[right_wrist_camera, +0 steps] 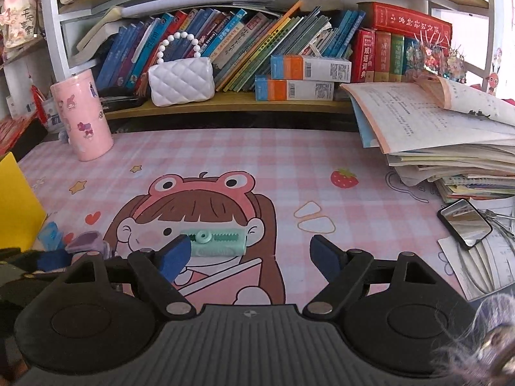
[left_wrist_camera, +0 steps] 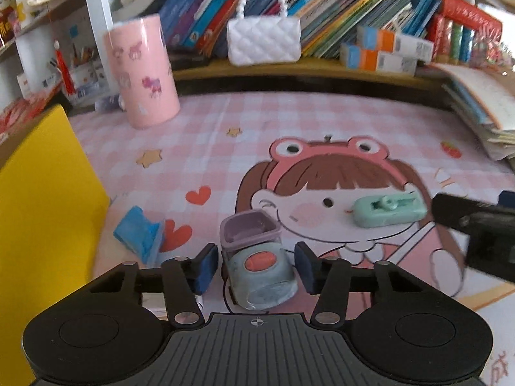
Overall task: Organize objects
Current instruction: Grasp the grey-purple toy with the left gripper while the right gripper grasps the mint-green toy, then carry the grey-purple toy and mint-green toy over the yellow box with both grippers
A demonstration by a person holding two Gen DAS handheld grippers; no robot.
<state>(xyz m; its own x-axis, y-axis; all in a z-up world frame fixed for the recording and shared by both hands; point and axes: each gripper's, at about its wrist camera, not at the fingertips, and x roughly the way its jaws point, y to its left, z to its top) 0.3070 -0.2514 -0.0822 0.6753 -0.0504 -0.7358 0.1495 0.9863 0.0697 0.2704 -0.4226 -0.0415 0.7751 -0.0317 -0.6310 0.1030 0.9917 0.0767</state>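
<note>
My left gripper is open, its blue pads on either side of a small grey-blue and purple sharpener-like object with a red oval button, lying on the pink desk mat; the pads do not touch it. A blue eraser-like piece lies to its left. A mint green stapler-like object lies to the right and also shows in the right wrist view. My right gripper is open and empty just in front of it. The purple object shows at the left there.
A yellow box stands at the left edge. A pink cylinder holder stands at the back left. A white quilted purse and books fill the shelf behind. A stack of open books and a phone lie at the right.
</note>
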